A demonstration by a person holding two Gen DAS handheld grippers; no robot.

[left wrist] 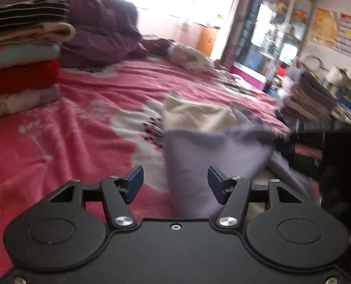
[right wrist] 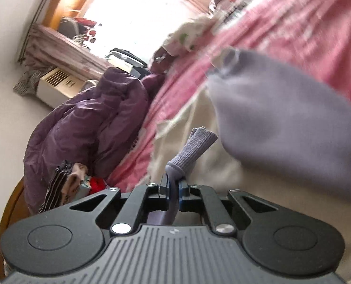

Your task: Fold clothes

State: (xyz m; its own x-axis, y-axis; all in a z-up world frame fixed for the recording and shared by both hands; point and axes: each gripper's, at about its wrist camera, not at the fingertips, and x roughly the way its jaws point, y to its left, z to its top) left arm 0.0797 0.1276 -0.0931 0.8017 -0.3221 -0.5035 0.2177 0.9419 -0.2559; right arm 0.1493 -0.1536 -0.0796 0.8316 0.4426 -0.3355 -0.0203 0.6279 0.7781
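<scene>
A lavender garment (left wrist: 206, 156) with a cream lining (left wrist: 194, 116) hangs lifted over the pink flowered bedspread (left wrist: 80, 118). My left gripper (left wrist: 175, 181) is open, its blue pads (left wrist: 134, 182) apart, and the cloth drapes in front of and between them without being pinched. In the left wrist view the right gripper (left wrist: 281, 139) holds the garment's upper corner at the right. In the right wrist view my right gripper (right wrist: 173, 187) is shut on a ribbed lavender cuff (right wrist: 192, 149). The garment's body (right wrist: 281, 123) bulges to the right, cream cloth (right wrist: 192, 165) below it.
A stack of folded clothes (left wrist: 21, 54) stands at the left on the bed. A purple quilted duvet (left wrist: 99, 23) is heaped behind it. Another pile of folded fabric (left wrist: 310, 99) and cluttered shelves (left wrist: 274, 30) lie past the bed's right edge. A floral cloth (left wrist: 189, 56) lies at the far end.
</scene>
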